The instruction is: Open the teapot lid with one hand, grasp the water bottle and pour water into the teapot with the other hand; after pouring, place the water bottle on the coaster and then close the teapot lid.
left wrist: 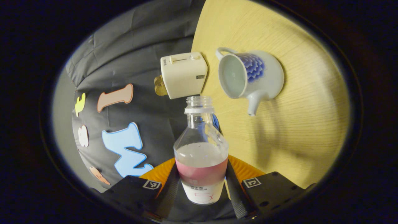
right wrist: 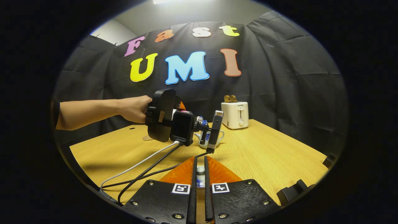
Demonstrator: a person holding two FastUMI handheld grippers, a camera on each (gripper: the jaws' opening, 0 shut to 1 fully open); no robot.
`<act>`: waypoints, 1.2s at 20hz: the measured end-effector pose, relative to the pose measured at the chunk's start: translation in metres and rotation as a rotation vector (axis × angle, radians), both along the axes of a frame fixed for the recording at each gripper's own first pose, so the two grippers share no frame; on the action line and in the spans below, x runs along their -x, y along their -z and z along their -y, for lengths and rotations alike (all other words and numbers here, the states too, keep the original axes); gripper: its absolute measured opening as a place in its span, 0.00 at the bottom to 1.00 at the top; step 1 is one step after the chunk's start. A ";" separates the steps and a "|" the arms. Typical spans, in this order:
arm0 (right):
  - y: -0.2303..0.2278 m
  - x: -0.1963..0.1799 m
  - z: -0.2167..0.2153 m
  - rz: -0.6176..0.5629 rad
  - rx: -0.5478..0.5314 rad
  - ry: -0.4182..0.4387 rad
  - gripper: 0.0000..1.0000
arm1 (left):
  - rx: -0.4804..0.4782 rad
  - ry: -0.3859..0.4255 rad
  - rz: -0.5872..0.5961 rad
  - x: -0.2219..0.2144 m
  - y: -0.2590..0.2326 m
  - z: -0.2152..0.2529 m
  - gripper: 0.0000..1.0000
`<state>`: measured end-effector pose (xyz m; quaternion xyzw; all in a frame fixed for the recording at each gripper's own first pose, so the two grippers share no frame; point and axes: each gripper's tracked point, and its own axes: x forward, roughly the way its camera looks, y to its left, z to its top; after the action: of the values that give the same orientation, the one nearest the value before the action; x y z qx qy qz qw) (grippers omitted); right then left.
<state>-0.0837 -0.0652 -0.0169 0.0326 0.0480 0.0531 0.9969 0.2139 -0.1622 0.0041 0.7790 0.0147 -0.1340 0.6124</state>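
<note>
**Left gripper view and right gripper view: bottle held near the open teapot, lid held clear**

Left gripper view, nearest: the left gripper (left wrist: pixel 202 183) holds the water bottle (left wrist: pixel 201 155), one finger pressed on each side of its lower body. The bottle is clear plastic with a pink-and-white label band. Its cap is off, and the threaded neck points away from the camera. Clear water fills the lower part, with the surface lying just above the label band. The view is rolled, so the wooden table (left wrist: pixel 295 124) appears upright on the right side.

Beyond the bottle mouth stands the teapot (left wrist: pixel 250 76), white porcelain with a blue scale pattern. Its opening is uncovered. The interior looks pale; whether it contains water cannot be told. The spout points toward the bottle. Just beside the teapot is a cream toaster (left wrist: pixel 183 74) with brown slices showing at its slot.

Right gripper view, nearest: the right gripper (right wrist: pixel 200 179) has its fingers nearly together, clamping a small white-and-blue object, apparently the teapot lid (right wrist: pixel 200 177). Farther off, a hand (right wrist: pixel 135 109) holds the left gripper above the table, with cables trailing from it. The teapot is partly hidden behind that gripper. A round coaster (right wrist: pixel 147 137) lies on the table behind it. The toaster stands at the far table edge.
</note>
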 end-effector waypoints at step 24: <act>-0.001 -0.001 0.001 0.003 -0.005 -0.003 0.11 | -0.202 0.044 0.021 -0.001 -0.016 0.010 0.87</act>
<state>-0.0826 -0.0662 -0.0158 0.0350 0.0465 0.0546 0.9968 0.2146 -0.1719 0.0199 0.8384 0.0046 -0.1371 0.5275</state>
